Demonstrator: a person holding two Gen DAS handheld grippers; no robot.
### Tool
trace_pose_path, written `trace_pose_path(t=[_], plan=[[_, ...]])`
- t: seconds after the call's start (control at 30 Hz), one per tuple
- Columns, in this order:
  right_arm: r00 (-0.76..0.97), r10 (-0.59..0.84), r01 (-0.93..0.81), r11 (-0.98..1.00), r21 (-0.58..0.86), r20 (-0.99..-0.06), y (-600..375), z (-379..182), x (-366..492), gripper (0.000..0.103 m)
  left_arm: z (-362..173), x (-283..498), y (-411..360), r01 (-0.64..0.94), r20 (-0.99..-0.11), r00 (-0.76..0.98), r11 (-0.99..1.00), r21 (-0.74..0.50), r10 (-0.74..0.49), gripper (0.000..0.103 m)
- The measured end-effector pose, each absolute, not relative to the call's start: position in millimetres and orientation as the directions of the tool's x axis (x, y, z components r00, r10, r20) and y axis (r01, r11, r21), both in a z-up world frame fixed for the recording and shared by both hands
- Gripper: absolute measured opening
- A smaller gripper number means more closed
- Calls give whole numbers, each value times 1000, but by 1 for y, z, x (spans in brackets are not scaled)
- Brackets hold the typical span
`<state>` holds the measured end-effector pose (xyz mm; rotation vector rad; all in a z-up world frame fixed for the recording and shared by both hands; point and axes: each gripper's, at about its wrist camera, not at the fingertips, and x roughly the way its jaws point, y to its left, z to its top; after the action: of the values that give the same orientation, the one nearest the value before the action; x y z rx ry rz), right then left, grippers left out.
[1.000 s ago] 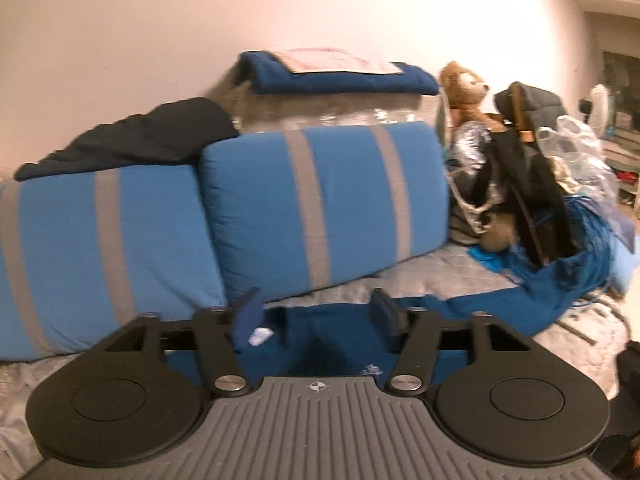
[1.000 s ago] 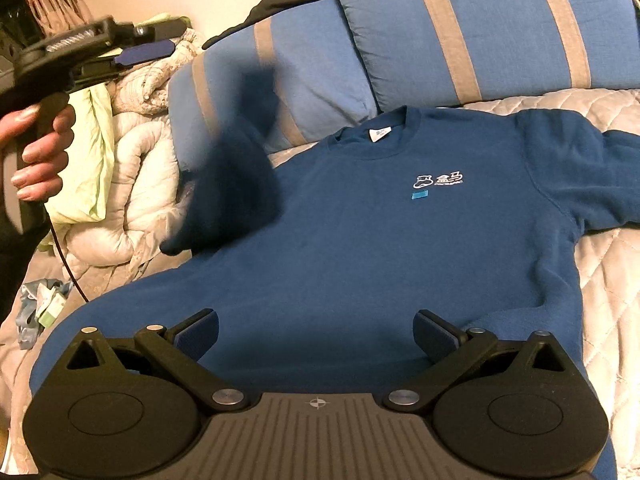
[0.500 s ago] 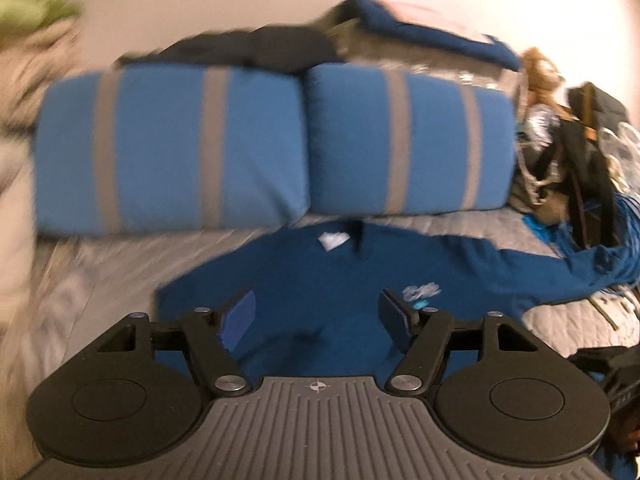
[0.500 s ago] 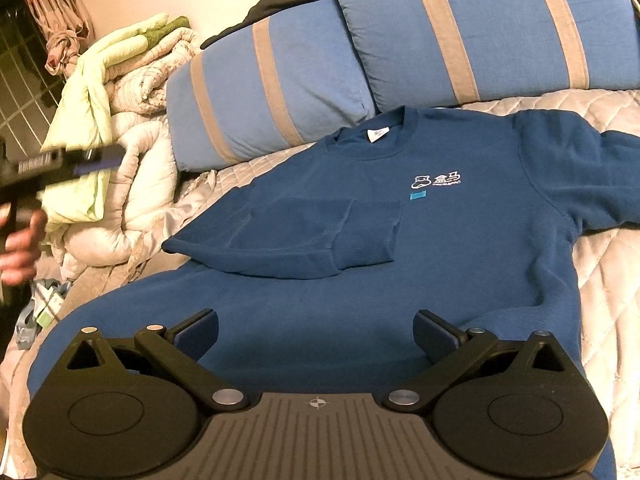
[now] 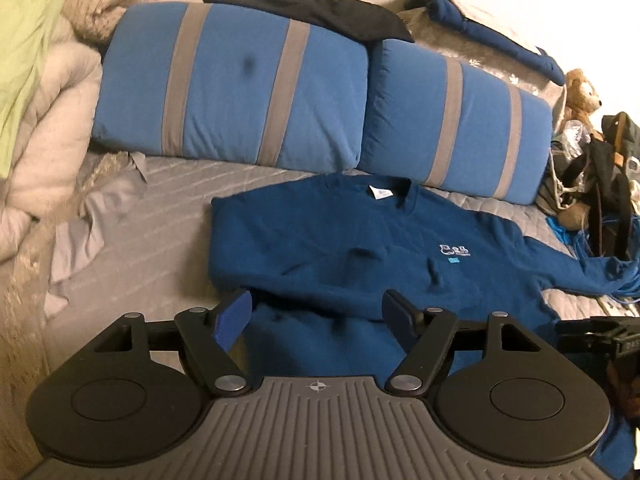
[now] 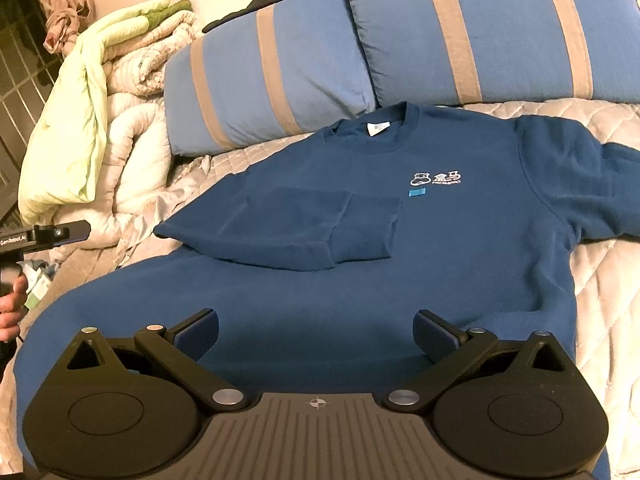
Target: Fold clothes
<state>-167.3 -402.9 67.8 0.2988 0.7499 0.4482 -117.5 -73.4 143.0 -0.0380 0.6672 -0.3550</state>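
At the far left of the right wrist view, a hand (image 6: 10, 312) holds the handle of the left gripper (image 5: 316, 316), whose body just enters the frame beside the heaped pale comforter (image 6: 128, 120). In its own view that gripper's jaws are opening, and no cloth lies between them. They hang over the near part of the blue sweatshirt (image 6: 360, 248).

The sweatshirt lies face up on the quilted bed (image 6: 600, 280), collar towards the two striped blue pillows (image 5: 240, 96) in the upper half of the frame. One sleeve (image 6: 304, 232) is already folded across the chest, left of centre. The other sleeve (image 6: 600, 196) stretches out flat towards the right edge.

The right gripper (image 6: 316, 336), bottom centre of its view, has its jaws wide apart and empty above the hem.

The fabric looks thick, soft and limp, probably fleece. It should be light, should not slip, and will sag and drag wherever it is unsupported. A pinch through the cuff of the spread sleeve looks the soundest hold for the next fold. After that the hem corners would serve, one per gripper.
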Motion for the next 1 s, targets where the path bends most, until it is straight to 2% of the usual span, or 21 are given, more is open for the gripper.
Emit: trace_pose_path(t=[0.2,0.6,0.87,1.0], plan=[[634,492,-368,871,326,-597,-387,80,-170,103,137,-123,-66,327,-576,737,932,-155,-354,71],[609,435,-609,792,-40,-663,-339,108,-140,102,130,-124,-24,247,-556,773,952,-182,-307,71],[609,369,-700,666,-258,-702,-303,95,-100,83,116,-119,-3,184,-574,777,965,-186,-259,71],[588,334,-732,607,-310,-737,-286,76,-78,71,109,-116,3,167,-583,776,969,-180,-242,71]])
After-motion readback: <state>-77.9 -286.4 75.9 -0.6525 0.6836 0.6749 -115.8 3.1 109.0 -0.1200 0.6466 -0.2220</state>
